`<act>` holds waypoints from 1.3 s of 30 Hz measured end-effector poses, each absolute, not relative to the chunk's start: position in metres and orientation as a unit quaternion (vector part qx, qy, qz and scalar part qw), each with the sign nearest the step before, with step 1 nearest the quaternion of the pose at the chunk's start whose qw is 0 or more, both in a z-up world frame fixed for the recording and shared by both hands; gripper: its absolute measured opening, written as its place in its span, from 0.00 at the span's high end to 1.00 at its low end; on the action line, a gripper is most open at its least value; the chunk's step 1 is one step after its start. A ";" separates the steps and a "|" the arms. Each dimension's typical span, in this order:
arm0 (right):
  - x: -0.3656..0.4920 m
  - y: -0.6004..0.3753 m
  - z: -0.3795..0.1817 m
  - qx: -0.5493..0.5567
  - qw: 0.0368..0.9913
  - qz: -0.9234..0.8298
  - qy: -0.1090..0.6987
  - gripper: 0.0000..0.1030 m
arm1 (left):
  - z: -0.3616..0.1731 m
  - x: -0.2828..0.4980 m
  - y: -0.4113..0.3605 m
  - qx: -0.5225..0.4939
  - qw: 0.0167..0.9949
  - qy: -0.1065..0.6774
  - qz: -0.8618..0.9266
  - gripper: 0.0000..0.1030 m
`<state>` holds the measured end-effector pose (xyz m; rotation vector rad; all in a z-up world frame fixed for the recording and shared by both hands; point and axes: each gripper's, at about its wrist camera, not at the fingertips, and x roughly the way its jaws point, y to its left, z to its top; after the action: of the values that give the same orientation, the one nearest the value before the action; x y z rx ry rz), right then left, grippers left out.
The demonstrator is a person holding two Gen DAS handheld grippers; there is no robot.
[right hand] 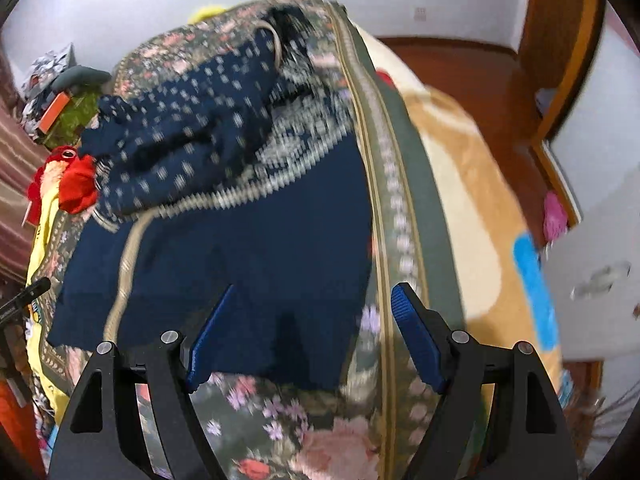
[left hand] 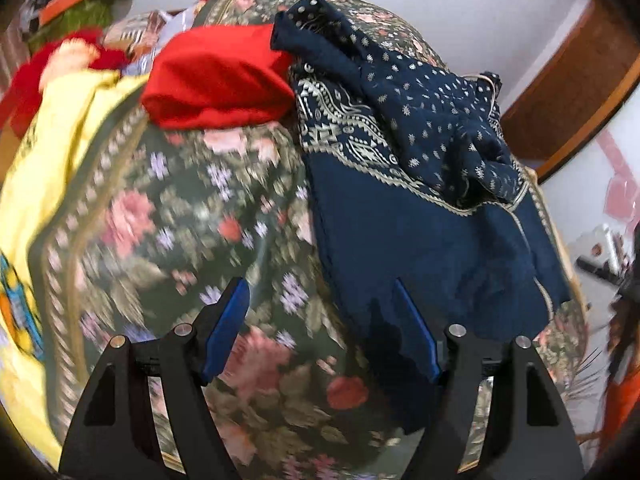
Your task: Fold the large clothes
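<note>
A navy garment (left hand: 400, 240) with a pale patterned band and a dotted upper part lies crumpled on a floral bedspread (left hand: 180, 220). My left gripper (left hand: 320, 332) is open above the bedspread at the garment's left edge. Its right pad (left hand: 416, 332) overlaps the navy cloth, and nothing is pinched. In the right wrist view the same garment (right hand: 240, 248) spreads flat toward me. My right gripper (right hand: 312, 336) hangs open over its lower right corner and hem. Both views are blurred by motion.
A red cloth (left hand: 216, 80) and a yellow cloth (left hand: 40, 184) lie left of the garment, with a red plush toy (right hand: 76, 184) beyond. A beige blanket (right hand: 472, 200) covers the bed's right side. A wooden door frame (left hand: 572, 80) stands by the white wall.
</note>
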<state>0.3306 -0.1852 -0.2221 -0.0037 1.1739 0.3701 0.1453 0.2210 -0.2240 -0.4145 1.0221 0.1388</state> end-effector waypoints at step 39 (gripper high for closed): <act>0.387 -0.155 -0.157 0.077 0.843 0.282 0.451 0.94 | -0.153 0.184 0.197 -0.215 0.901 0.376 -0.029 0.87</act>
<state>0.3865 -0.1545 -0.1571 0.1628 0.9531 0.5963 0.1840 0.1970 -0.1533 -0.4456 0.7768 -0.0597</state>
